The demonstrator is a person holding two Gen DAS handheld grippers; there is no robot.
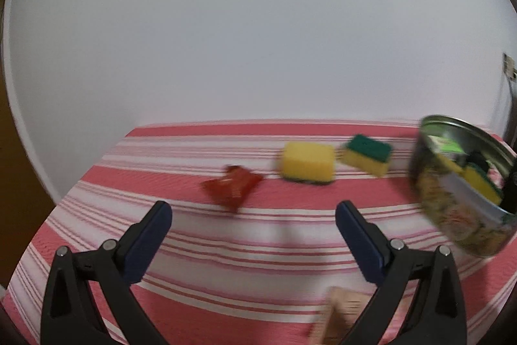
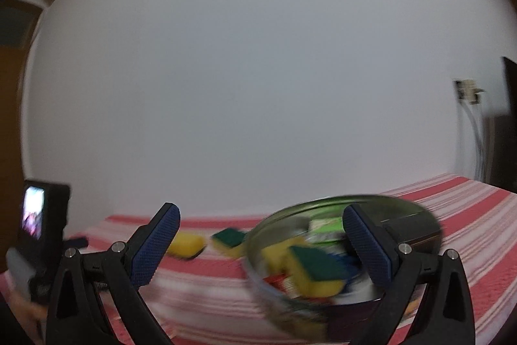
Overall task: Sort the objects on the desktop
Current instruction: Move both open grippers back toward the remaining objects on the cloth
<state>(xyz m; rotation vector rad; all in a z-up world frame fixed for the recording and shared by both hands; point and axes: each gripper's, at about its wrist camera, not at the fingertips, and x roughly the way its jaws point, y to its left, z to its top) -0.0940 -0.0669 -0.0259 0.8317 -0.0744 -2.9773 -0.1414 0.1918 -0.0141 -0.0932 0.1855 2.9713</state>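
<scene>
A white wall stands behind a bench (image 1: 97, 199) with a red and white striped cloth. A red packet (image 1: 231, 187), a yellow sponge (image 1: 307, 165) and a green-topped sponge (image 1: 366, 158) lie near each other on the cloth, and a shiny metal bowl (image 2: 400, 209) on the right already holds a sponge and other small things. The left gripper (image 1: 253, 223) and right gripper (image 2: 260, 227) both have their fingers apart and hold nothing, so I think the next move is to reach for the red packet and close on it.
</scene>
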